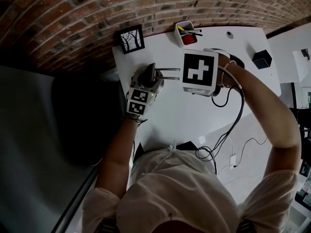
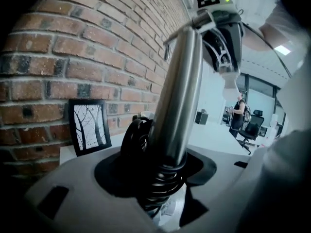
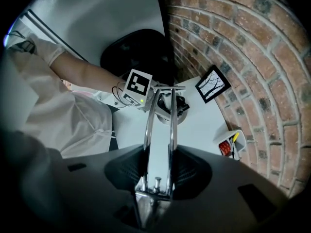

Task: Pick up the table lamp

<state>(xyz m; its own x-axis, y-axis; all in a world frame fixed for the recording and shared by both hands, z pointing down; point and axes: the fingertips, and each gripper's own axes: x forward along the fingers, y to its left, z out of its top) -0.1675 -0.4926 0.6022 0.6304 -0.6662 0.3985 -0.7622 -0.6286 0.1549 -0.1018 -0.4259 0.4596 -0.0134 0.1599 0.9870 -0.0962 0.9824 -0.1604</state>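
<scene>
Two grips share the lamp (image 1: 165,73) so it lifts without tipping (my reading). The left gripper (image 2: 163,178), part-closed, clamps the sprung stem (image 2: 177,96) low down. The right gripper (image 3: 158,171) pinches the twin rods (image 3: 172,125) from above. The lamp is at the table's (image 1: 170,115) far side, with a frame (image 1: 130,39) at its 11 o'clock.

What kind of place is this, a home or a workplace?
Probably an office or a lab: a white desk stands against a brick wall, with a pen holder on it, and an office chair shows in the open room behind.
</scene>
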